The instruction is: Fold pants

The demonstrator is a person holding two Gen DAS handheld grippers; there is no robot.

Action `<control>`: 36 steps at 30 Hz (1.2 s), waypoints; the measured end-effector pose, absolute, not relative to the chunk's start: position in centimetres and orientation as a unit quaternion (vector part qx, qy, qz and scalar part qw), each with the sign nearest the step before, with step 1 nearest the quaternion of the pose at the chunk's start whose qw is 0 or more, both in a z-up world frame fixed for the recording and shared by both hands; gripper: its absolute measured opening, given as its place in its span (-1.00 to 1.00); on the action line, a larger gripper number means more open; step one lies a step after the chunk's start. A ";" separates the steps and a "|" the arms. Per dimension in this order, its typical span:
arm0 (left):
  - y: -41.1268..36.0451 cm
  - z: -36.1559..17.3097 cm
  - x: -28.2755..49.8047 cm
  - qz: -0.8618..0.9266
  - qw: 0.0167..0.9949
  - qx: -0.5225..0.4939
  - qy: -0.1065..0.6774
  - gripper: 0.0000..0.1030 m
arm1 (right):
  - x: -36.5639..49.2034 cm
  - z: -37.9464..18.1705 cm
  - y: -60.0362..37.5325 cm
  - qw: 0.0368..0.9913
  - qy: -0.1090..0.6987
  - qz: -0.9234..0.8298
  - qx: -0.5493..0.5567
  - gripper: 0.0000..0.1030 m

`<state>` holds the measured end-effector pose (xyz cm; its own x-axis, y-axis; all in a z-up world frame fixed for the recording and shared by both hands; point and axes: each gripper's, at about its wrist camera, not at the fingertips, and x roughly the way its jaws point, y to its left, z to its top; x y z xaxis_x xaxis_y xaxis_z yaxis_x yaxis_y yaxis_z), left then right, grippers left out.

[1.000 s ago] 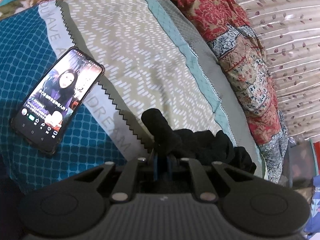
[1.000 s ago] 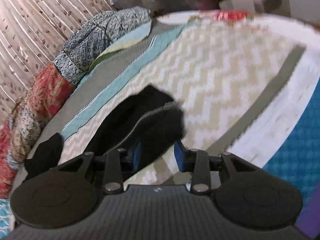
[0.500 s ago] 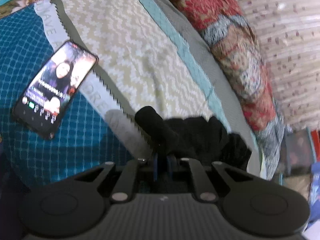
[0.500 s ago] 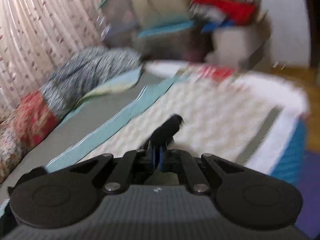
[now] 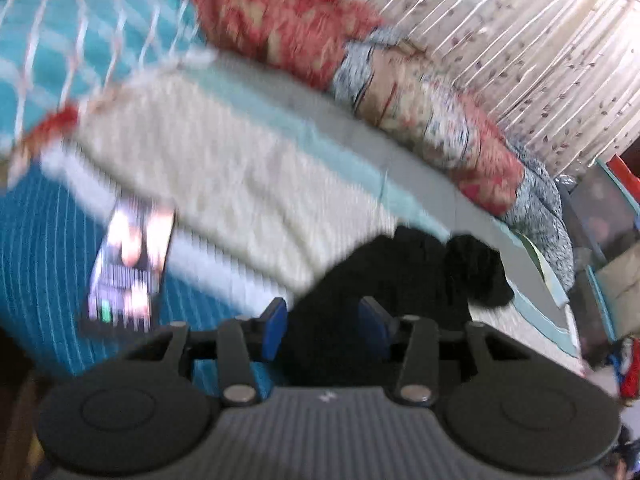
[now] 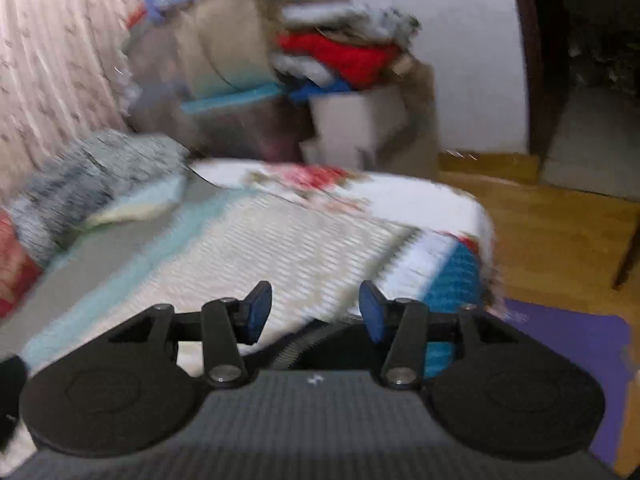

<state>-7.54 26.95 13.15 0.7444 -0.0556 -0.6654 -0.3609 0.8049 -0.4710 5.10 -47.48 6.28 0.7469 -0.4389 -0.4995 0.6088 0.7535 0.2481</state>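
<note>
The left gripper (image 5: 323, 326) points downward at a slant over the bed (image 5: 240, 168), its blue pads (image 5: 274, 326) standing apart and still opening; the black pants (image 5: 400, 280) lie bunched on the cream zigzag cover, their dark cloth filling the gap between the pads, though the blur leaves it unclear whether either pad touches the fabric; the bundle runs from the gripper's mouth away to the far right, ending beside the grey border strip (image 5: 420, 152); a lit phone (image 5: 130, 264) rests on the teal patch to the near left, well apart from the pants; a red patterned quilt (image 5: 420, 92) is heaped along the far edge against the curtain (image 5: 520, 32).

The right gripper (image 6: 316, 312) is tilted less steeply, looking across the bed toward a pile of clothes (image 6: 340, 56) on boxes; its jaws are parted and widening with only bedcover seen between them; a dark ribbed edge (image 6: 308, 344), perhaps the pants' waistband, shows just under the fingers, low and near; wooden floor (image 6: 560, 232) lies to the right.
</note>
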 end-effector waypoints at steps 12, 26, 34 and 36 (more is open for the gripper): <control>18.6 5.2 17.7 0.003 0.880 -0.224 0.420 0.16 | 18.3 4.4 -34.9 0.923 0.311 0.026 0.225 0.00; 18.5 6.8 18.1 0.043 0.908 -0.186 0.373 -0.57 | 31.1 0.6 -23.1 0.855 0.411 0.110 0.296 -0.75; 22.8 10.7 8.6 0.060 0.918 -0.258 0.294 -0.58 | 20.0 13.4 -34.4 0.962 0.213 0.075 0.153 -0.71; 22.5 10.1 6.2 0.054 0.918 -0.259 0.296 -0.57 | 16.7 13.3 -36.7 0.968 0.216 0.050 0.119 -0.66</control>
